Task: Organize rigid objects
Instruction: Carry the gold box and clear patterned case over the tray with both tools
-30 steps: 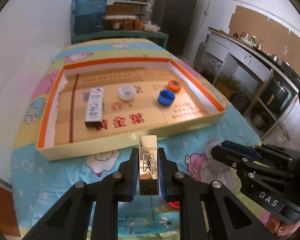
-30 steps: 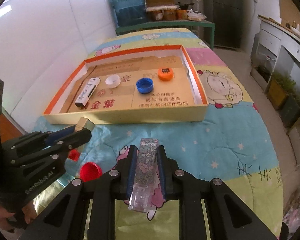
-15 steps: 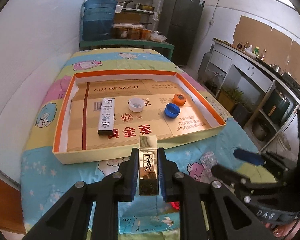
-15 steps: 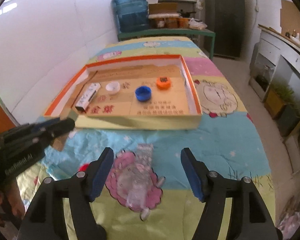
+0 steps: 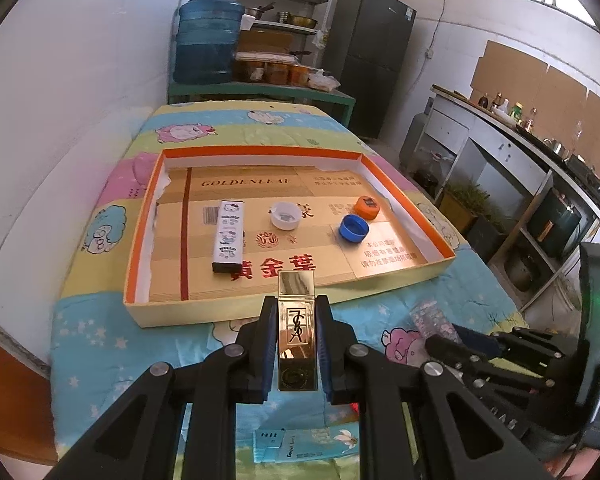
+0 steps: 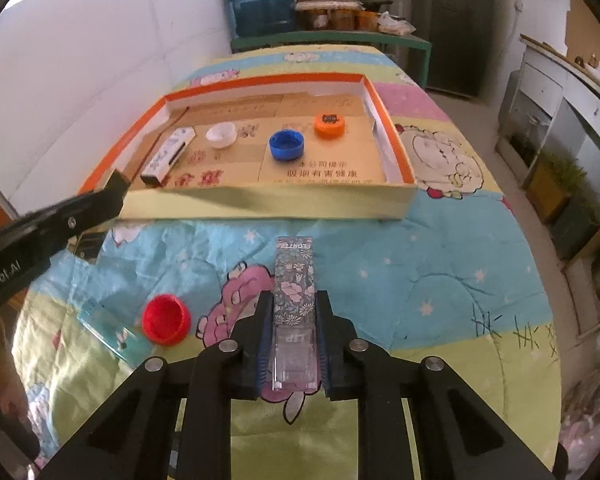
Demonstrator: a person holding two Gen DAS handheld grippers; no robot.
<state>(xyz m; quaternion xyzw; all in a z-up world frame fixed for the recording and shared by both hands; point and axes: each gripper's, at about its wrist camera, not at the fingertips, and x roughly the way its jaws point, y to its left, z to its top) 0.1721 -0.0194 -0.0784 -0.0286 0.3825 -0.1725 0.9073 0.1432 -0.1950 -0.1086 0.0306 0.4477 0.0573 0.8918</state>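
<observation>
Two cases gripped, tray ahead at 12 o'clock

The left hand-held gripper [image 5: 296,344] is clenched on a gold lipstick case [image 5: 296,334], the right hand-held gripper [image 6: 293,334] on a floral lip box [image 6: 294,300], each lifted above the quilted table [image 6: 440,264]; both look light, stiff and slick, best pinched on the flat long sides. Beyond, the orange-rimmed tray [image 5: 408,196] holds a white carton [image 5: 230,236] and three caps
</observation>
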